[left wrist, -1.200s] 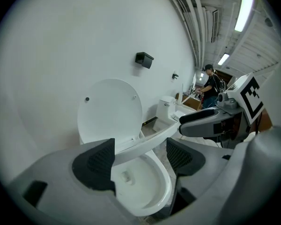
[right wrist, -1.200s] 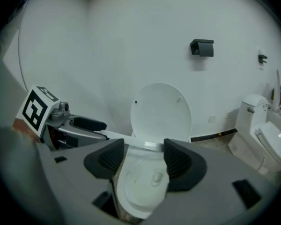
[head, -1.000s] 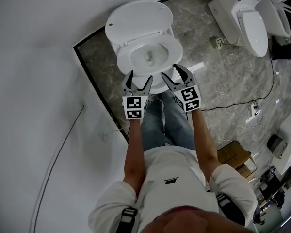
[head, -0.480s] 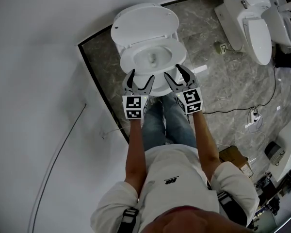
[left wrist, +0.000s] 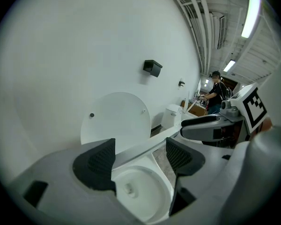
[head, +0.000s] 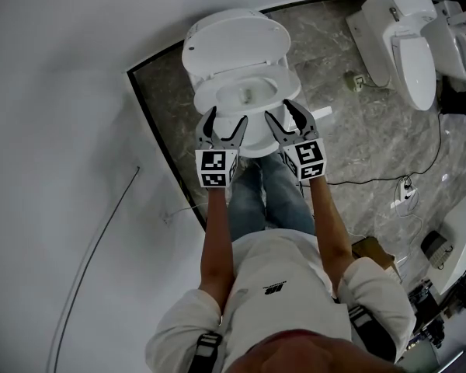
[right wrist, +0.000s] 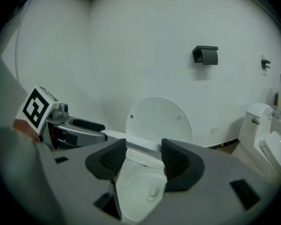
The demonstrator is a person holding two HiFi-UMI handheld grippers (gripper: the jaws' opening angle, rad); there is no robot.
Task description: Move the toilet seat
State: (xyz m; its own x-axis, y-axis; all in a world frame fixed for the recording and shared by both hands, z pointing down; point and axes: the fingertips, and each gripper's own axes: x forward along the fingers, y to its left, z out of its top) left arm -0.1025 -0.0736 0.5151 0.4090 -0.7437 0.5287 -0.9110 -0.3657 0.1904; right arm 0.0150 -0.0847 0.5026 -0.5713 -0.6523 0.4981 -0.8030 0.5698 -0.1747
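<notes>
Ahead, toilet seat (left wrist: 146, 146) between wide fingers (left wrist: 96, 165), left gripper (head: 227, 119), right gripper (head: 278, 109) narrowing, lid (head: 233, 37) behind

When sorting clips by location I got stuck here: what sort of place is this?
Likely a test lab or showroom, not a home bathroom: one toilet, more toilets close by, and a cardboard box on the floor.

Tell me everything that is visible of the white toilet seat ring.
The white oval plastic toilet seat ring looks smooth. It is tilted, its front raised off the white bowl, its rear below the upright round lid. The front edge lies at the open tongs of the left gripper and the right gripper, whose tongs have just been closing; contact is unclear.
</notes>
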